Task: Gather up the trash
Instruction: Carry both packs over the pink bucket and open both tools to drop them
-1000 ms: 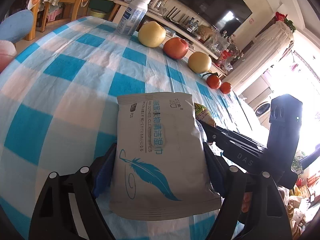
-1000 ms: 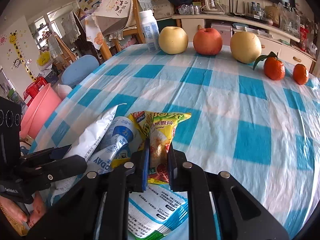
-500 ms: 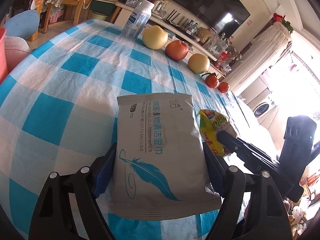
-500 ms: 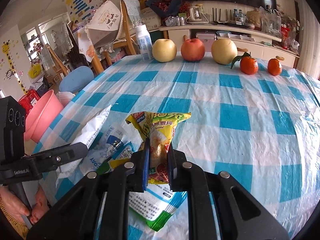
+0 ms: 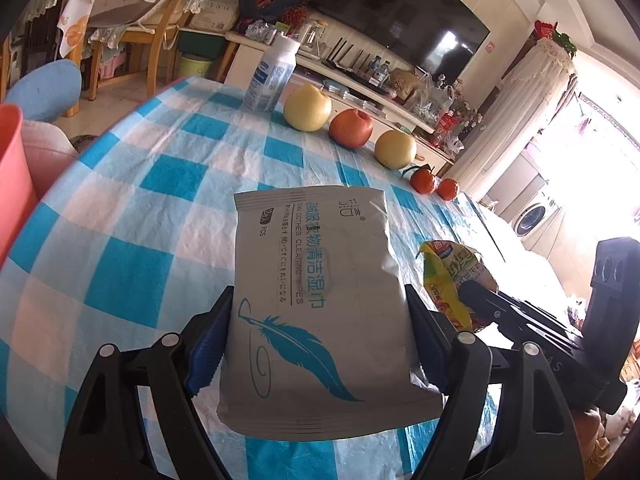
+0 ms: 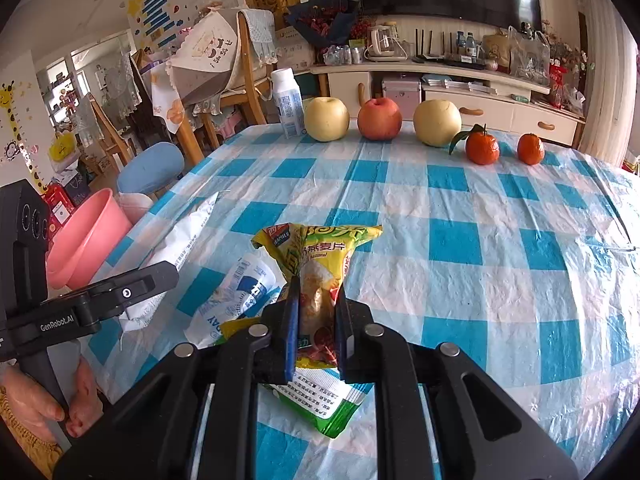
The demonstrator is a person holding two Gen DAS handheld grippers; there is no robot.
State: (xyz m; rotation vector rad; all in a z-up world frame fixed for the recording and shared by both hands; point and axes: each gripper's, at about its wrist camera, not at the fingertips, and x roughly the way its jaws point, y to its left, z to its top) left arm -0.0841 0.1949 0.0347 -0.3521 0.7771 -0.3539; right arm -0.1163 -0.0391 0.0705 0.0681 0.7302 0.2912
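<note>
A blue-and-white checked tablecloth (image 6: 460,248) covers the table, with a white bottle (image 6: 287,102), three apples or pears (image 6: 379,119) and two mandarins (image 6: 482,147) lined along its far edge. The left gripper (image 5: 316,332) is clamped across the width of a grey wet-wipe pack (image 5: 316,300), held above the cloth; its fingers cover the pack's side edges. The right gripper (image 6: 316,322) is pinched tight on a yellow snack wrapper (image 6: 320,256), whose lower part is hidden behind the jaws. A white-and-blue wrapper (image 6: 240,296) beside it and a green-edged packet (image 6: 324,404) below are partly covered, so who holds them is unclear. A pink bin (image 6: 86,242) stands off the table's left edge, cut off by the left gripper.
</note>
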